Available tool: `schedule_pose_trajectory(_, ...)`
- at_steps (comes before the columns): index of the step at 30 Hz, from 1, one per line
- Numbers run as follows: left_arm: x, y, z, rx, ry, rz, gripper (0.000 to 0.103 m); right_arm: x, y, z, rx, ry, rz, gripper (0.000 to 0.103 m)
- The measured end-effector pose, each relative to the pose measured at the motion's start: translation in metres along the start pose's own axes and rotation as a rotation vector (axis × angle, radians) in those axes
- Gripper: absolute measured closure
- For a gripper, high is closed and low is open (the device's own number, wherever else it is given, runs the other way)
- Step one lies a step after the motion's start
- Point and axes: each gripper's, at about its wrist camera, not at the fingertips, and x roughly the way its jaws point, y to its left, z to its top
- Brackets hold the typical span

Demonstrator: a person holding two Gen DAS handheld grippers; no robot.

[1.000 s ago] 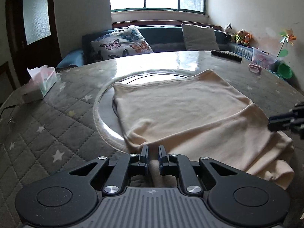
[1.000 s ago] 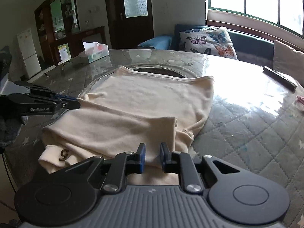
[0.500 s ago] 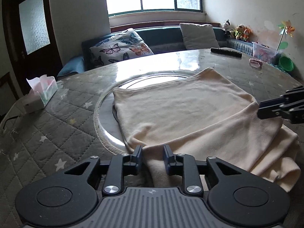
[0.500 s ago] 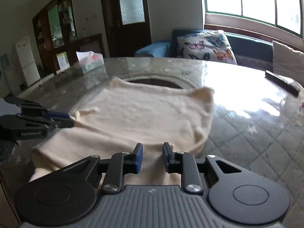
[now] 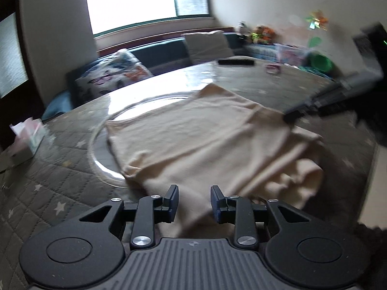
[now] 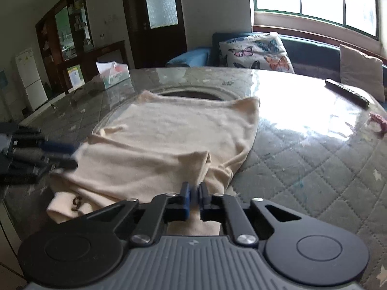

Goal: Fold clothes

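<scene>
A cream garment lies part-folded on the round quilted table, its near edge bunched up. My left gripper hovers at the garment's near left edge. Its jaws are opening, and cloth lies between them without the pads pressing on it. In the right wrist view the same garment shows a raised fold at its near right corner. My right gripper is shut on that fold. Each gripper shows in the other's view: the right gripper at the cloth's right edge, the left gripper at its left edge.
The far half of the garment rests on a glass turntable. A tissue box stands at the table's left. At the far side lie a black remote and a small pink thing. A sofa with cushions runs under the window.
My left gripper's jaws have spread apart and let go of the cloth, and the hand has shifted and rolled. My right gripper's jaws have closed on the near fold.
</scene>
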Motion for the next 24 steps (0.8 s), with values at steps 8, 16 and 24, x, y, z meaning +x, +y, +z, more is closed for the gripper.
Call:
schedule_pose_trajectory(8,0.000,-0.010,-0.008,0.071,-0.002,-0.010,0.069,-0.007,0.004,0.003,-0.007,-0.012,-0.010,0.099)
schedule_pose_trajectory(16,-0.012,-0.003,-0.010,0.065,-0.034,0.027,0.095,-0.018,0.009,0.010,-0.018,-0.038,-0.011,0.099)
schedule_pose_trajectory(24,-0.012,0.000,-0.020,0.072,0.019,0.018,0.092,-0.002,0.003,-0.008,0.016,0.038,-0.010,0.096)
